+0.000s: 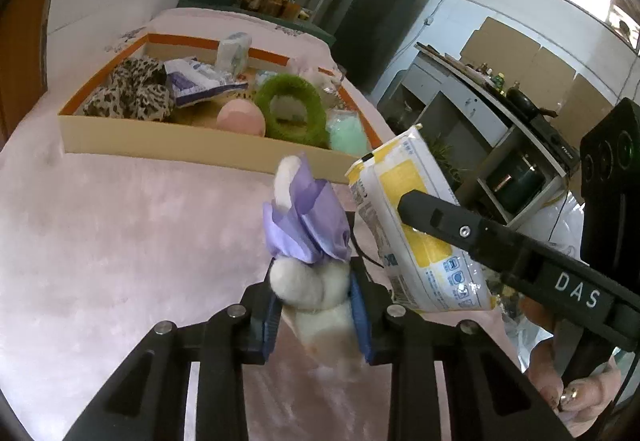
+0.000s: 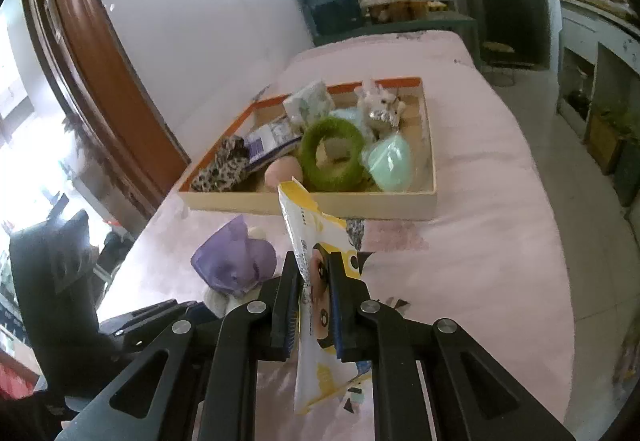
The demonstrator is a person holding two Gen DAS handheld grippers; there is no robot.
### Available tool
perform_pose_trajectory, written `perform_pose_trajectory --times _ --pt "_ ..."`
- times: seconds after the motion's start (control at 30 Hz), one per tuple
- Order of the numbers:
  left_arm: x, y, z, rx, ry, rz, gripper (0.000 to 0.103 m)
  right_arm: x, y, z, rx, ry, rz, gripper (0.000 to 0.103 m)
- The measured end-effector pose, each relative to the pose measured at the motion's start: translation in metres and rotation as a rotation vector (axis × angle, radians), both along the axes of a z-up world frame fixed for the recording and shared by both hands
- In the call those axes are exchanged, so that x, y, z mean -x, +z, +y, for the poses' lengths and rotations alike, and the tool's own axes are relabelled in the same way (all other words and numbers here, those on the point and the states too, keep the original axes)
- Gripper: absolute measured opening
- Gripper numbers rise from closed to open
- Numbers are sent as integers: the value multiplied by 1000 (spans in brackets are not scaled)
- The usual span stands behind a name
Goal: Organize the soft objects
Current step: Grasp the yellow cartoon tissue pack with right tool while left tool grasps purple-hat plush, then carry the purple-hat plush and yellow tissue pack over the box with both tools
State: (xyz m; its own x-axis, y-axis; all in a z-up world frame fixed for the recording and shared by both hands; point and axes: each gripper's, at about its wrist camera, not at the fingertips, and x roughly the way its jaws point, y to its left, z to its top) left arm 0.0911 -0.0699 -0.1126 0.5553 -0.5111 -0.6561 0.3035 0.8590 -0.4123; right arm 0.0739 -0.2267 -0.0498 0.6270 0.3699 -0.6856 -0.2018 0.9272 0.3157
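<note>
Both hands look ready to carry their loads to the box (image 1: 192, 153), and the carry will likely go best if each pair of tongs lifts clear of the near wall before lowering into a bare spot, since the box is already crowded. The left tongs (image 1: 318, 315) have both blue pads against the white body of a plush toy (image 1: 308, 241), closed partway around it; the toy is soft, so a firm squeeze low on the body should stop it tipping. It has a white fuzzy body and ear under a crinkled purple cloth and sits just in front of the box's near wall. The right tongs (image 2: 314, 305) are clamped almost fully shut on a thin yellow and white packet (image 2: 310, 241), held upright on edge, also just in front of the box. Inside the box lie a green fuzzy ring (image 2: 332, 157), a pink ball (image 1: 241, 118), a mint pouch (image 2: 390, 161) and a leopard-print cloth (image 1: 128, 93), so space near its front wall is scarce.
</note>
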Motion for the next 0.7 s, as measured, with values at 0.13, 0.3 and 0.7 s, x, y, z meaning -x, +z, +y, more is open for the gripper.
perform_pose_trajectory --times 0.13,0.3,0.7 --pt "3 8 1 -7 2 -26 31 3 7 0 -3 -2 -19 13" --pt "9 19 5 -15 7 -65 31 6 15 4 1 4 -37 13" --pt "15 45 24 -6 38 -137 31 12 37 16 24 17 -89 13"
